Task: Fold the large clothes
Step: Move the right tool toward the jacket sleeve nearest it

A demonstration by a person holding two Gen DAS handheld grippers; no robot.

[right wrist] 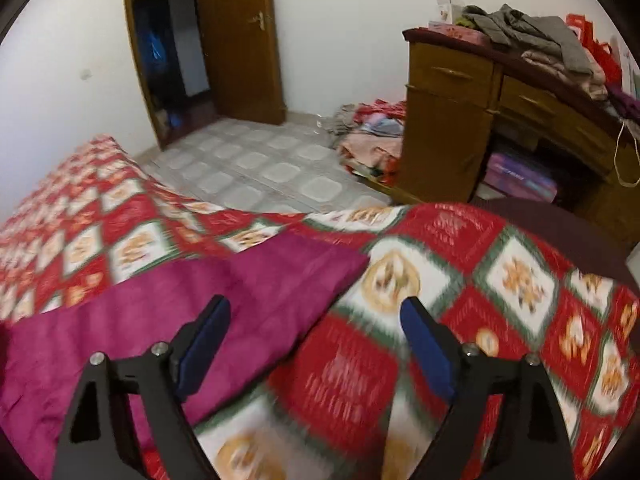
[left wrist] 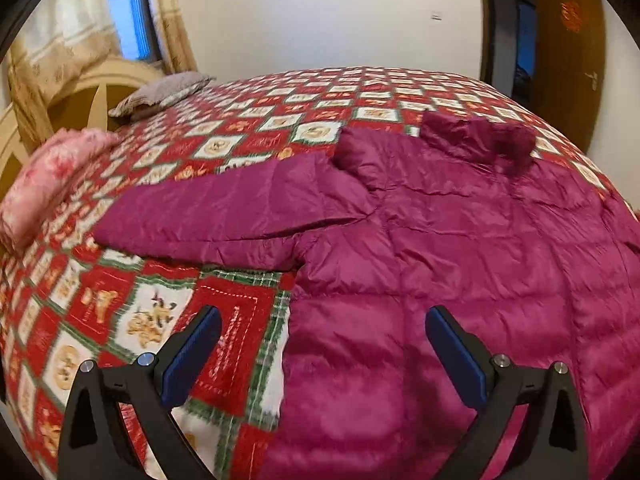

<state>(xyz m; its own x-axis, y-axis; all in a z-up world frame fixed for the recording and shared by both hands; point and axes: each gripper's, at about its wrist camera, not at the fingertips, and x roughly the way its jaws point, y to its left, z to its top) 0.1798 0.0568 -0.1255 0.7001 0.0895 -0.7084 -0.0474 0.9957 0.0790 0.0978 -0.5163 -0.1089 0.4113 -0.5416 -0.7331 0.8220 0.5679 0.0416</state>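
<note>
Jacket (left wrist: 460, 240) lies flat on quilt (left wrist: 224, 320), one sleeve (left wrist: 224, 220) toward nine o'clock; left gripper (left wrist: 323, 320) and right gripper (right wrist: 315, 312) hover spread, empty.

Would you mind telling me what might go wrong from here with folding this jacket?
1. The jacket looks puffy and slick, so folds may spring open or a pinch may slip.
2. Both views are blurred; the open left claw or right claw could grab the bedspread too.

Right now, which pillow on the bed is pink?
The pink floral pillow at the bed's left edge, nearer the camera; the grey-lilac pillow lies farther back by the cream headboard.
</note>
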